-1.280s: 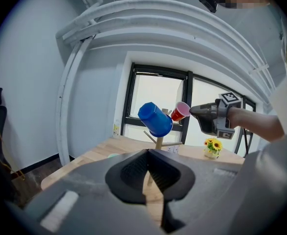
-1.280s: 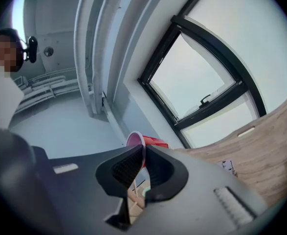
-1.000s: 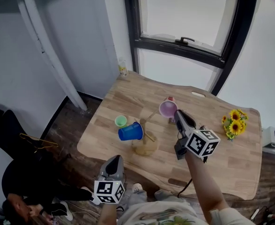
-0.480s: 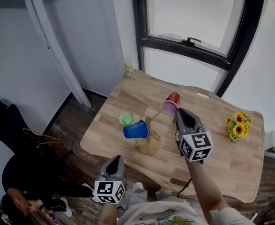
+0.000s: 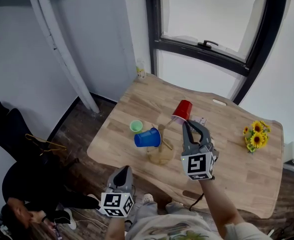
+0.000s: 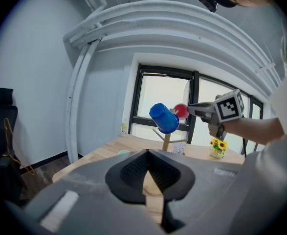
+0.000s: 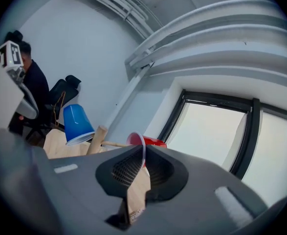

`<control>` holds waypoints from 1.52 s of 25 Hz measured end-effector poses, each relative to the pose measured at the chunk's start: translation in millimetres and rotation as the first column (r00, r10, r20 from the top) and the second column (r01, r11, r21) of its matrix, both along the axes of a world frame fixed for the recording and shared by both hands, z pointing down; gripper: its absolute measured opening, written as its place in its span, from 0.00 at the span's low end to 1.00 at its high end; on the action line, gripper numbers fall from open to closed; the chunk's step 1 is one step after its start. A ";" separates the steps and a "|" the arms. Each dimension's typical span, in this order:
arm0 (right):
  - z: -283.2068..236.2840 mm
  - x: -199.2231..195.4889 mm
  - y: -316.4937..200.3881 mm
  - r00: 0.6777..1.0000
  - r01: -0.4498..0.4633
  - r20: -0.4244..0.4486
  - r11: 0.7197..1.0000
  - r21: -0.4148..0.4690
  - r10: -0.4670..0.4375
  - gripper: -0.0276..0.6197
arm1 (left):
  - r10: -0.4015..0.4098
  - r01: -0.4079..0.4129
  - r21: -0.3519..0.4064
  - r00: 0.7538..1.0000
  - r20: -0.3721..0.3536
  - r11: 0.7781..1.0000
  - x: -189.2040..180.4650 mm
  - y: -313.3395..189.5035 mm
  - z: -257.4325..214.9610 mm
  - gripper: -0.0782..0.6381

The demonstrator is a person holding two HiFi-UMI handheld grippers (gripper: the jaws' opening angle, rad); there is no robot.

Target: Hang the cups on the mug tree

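Right gripper is clamped on the rim of the red cup, frame centre, just beside the mug tree. The blue cup hangs there. Left gripper, at the bottom edge, is closed and empty.

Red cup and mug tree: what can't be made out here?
Whether the red cup is on a peg yet: head view, the cup covers the peg's end; right gripper view, the right gripper covers the cup's lower half.
The mug tree's base: left gripper view, behind the left gripper.
The green cup: too small in the head view to see inside.
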State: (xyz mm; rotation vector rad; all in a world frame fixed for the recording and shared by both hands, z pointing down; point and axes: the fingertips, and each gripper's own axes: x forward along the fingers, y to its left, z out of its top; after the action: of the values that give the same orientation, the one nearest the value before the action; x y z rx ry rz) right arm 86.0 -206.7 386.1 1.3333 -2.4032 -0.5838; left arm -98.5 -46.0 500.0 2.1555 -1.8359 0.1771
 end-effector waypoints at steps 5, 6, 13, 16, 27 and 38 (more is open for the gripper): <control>8.3 -7.8 9.7 0.998 0.019 -0.057 0.999 0.031 -0.017 0.07 | -0.002 0.002 -0.003 1.000 -0.002 1.000 0.7 -0.3 0.6 0.12; 9.9 -9.5 11.4 0.998 0.022 -0.067 0.999 0.034 -0.020 0.07 | -0.002 0.002 -0.002 1.000 -0.002 1.000 0.7 -0.4 0.5 0.12; 23.0 -20.1 22.5 0.993 0.046 -0.110 0.998 0.036 -0.042 0.07 | -0.001 0.001 -0.003 1.000 -0.002 1.000 -0.8 0.5 1.5 0.12; 28.2 -23.0 26.6 0.992 0.054 -0.114 0.998 0.027 -0.050 0.07 | -0.003 0.003 -0.006 1.000 -0.003 1.000 -2.0 1.7 2.2 0.12; 47.4 -33.0 39.7 0.990 0.083 -0.109 0.996 -0.021 -0.085 0.08 | -0.006 0.006 -0.011 1.000 -0.008 1.000 -4.7 4.0 5.2 0.12; 57.8 -45.4 59.7 0.986 0.137 -0.088 0.989 -0.061 -0.142 0.10 | -0.012 0.012 -0.014 1.000 -0.019 1.000 -9.3 4.8 9.3 0.12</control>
State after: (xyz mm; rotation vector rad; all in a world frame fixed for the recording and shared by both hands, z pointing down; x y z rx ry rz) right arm 40.5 -147.0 443.9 1.0978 -2.4327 -0.5986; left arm -107.8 -41.1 509.3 2.1294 -1.8313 0.1648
